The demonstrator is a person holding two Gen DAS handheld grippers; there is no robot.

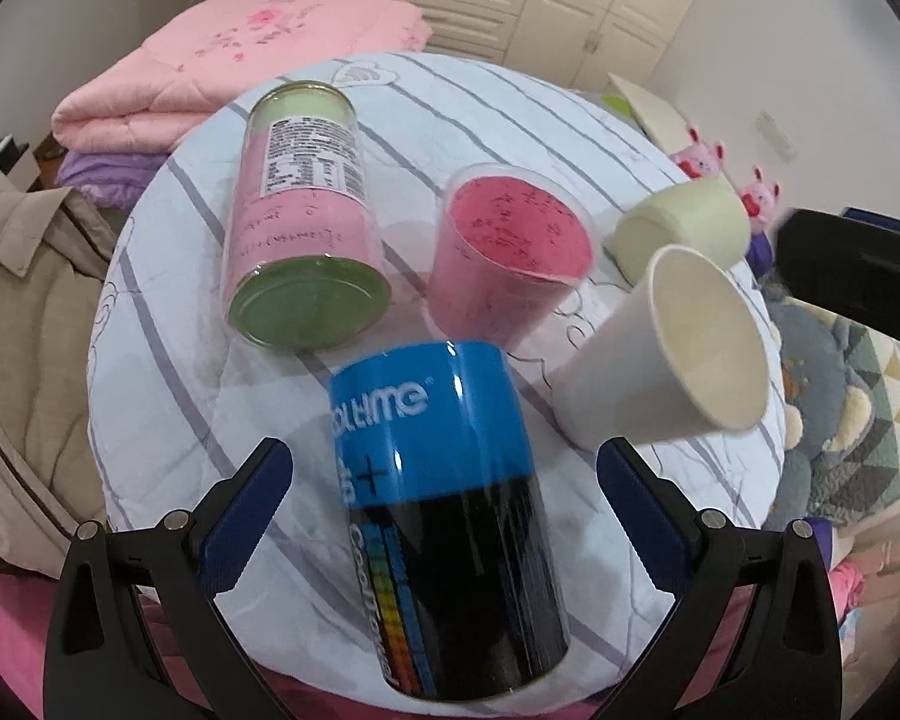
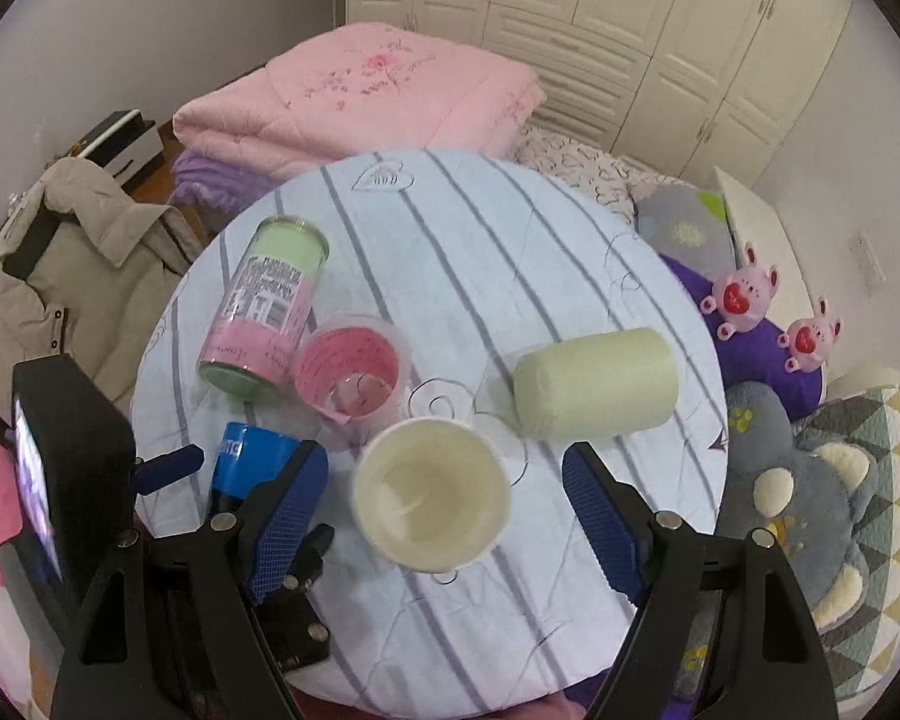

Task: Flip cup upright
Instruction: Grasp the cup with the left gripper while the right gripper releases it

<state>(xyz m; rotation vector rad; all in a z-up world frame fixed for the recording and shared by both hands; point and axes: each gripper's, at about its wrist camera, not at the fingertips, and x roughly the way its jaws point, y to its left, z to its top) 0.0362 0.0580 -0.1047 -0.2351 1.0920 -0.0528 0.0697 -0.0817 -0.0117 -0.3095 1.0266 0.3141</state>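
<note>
A white paper cup (image 2: 431, 495) stands mouth up on the round striped table (image 2: 468, 252), between the open fingers of my right gripper (image 2: 444, 516), which do not touch it. In the left wrist view the same cup (image 1: 666, 354) is at the right, with the right gripper's black body (image 1: 858, 282) behind it. My left gripper (image 1: 444, 516) is open around a blue and black can (image 1: 450, 528), with a gap at each side. That can (image 2: 243, 462) also shows in the right wrist view.
A pink and green can (image 1: 300, 222) lies on its side. A clear cup with pink paper (image 1: 510, 252) stands mid table. A pale green roll (image 2: 597, 384) lies at the right. Folded pink quilt (image 2: 366, 96), beige coat (image 2: 60, 276), plush toys (image 2: 792, 480) surround the table.
</note>
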